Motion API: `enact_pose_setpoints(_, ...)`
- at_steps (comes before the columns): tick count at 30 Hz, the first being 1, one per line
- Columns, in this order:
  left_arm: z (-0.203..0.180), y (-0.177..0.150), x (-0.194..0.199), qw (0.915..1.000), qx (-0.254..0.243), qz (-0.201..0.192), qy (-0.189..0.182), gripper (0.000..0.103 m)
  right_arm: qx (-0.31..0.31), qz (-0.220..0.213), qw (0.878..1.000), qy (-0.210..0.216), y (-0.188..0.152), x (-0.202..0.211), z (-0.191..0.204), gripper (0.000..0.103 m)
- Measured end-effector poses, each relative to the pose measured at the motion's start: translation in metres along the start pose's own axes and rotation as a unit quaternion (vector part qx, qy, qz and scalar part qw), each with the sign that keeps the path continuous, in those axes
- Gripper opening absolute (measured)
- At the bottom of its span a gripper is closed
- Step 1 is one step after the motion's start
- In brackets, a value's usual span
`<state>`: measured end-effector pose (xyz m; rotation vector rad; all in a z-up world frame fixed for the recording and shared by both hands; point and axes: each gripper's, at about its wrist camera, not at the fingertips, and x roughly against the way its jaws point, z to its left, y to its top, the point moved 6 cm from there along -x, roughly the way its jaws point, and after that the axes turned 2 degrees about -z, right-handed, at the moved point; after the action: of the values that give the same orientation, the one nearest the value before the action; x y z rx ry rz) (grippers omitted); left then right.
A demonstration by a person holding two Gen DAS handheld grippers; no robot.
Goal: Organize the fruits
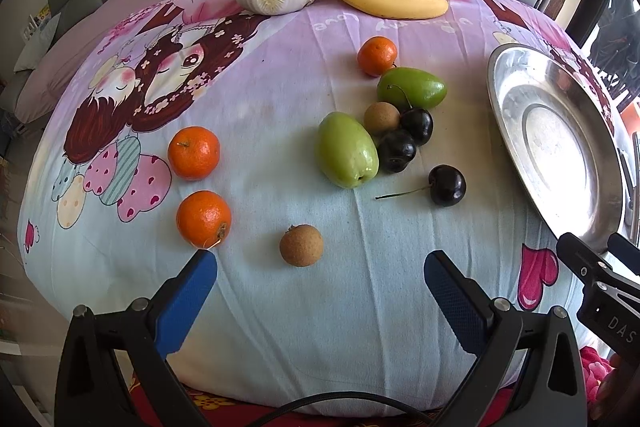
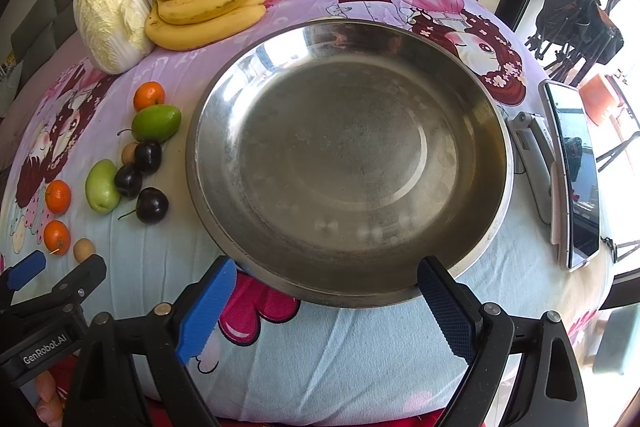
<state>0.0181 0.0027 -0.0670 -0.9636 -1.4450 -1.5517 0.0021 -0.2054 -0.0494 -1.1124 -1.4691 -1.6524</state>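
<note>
The small round brown longan [image 1: 301, 245] lies on the cartoon-printed pink and blue cloth [image 1: 360, 307] that covers the counter, just ahead of my left gripper [image 1: 320, 269], at about twelve o'clock from the gap between its blue pads and a touch toward eleven. It is round, so I have no long axis to line up on; any approach angle suits. The left jaws stand wide open with nothing between them, and the longan sits just beyond the tips.

Outward from there: two orange mandarins [image 1: 194, 153] lie at about ten o'clock of the longan, the nearer one just beside my left pad tip. At one o'clock is the cluster: a pale green oblong fruit [image 1: 347, 155], its long axis running roughly eleven to five, with dark cherries [image 1: 447, 185] and a second longan just beside it.

The wide shallow steel dish [image 2: 348, 163] sits empty at about three o'clock of the fruits, straight ahead of my right gripper [image 2: 326, 281]. Those jaws are spread wide too, holding nothing; the dish's near rim looks to lie between their tips, though I cannot tell whether they touch it.

I judge the left hand far nearer to the loose fruit, the right to the dish.
</note>
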Motion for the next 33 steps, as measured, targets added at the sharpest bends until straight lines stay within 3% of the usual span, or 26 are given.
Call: enact_pose_setpoints(33,0.002,0.0,0.0005,1.0,0.007,-0.001,-0.005,0.103,-0.001,0.0,1.0,0.001,-0.0017,-0.0023,-0.0001,0.096)
